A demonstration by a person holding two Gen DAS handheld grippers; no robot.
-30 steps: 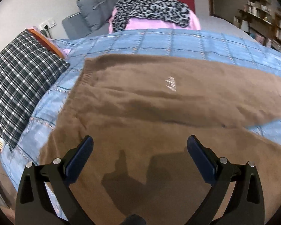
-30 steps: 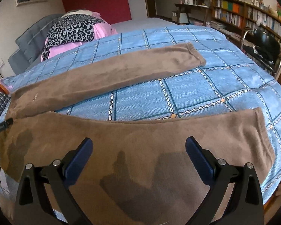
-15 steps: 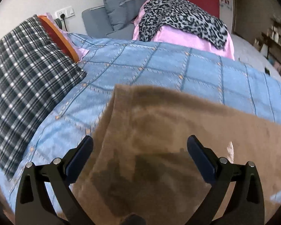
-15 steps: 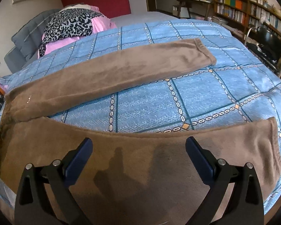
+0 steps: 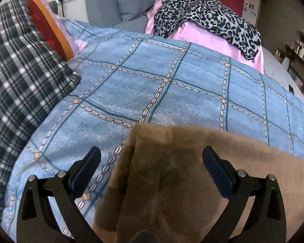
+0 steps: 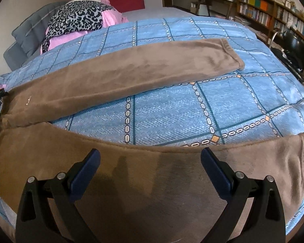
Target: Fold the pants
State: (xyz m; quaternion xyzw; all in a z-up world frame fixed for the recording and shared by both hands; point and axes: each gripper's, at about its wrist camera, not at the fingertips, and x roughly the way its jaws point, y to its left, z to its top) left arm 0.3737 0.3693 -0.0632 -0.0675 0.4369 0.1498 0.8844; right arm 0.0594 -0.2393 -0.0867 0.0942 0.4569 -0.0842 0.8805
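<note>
1. Pants [image 5: 172,182], brown and fleecy, are filling the lower centre and lower right of the left wrist view, lying on the blue checked bedspread [image 5: 172,93]. You are holding the left gripper [image 5: 151,162] with its jaws wide apart and nothing between them, hovering over what looks like the waistband corner. That placement probably gives you a grip on the top edge for the first fold. A plaid pillow [image 5: 20,81] is sitting at the left of the frame, and a leopard-print cloth [image 5: 204,14] is lying on pink bedding at the top.

2. In the right wrist view, the pants [image 6: 131,75] are spreading in a V: one leg is running across the upper middle, the other along the bottom. You are keeping the right gripper [image 6: 150,163] spread open and empty above the nearer leg. The legs are lying well apart, so I judge you are preparing to bring one onto the other. A bookshelf [image 6: 273,16] is standing at the upper right.
</note>
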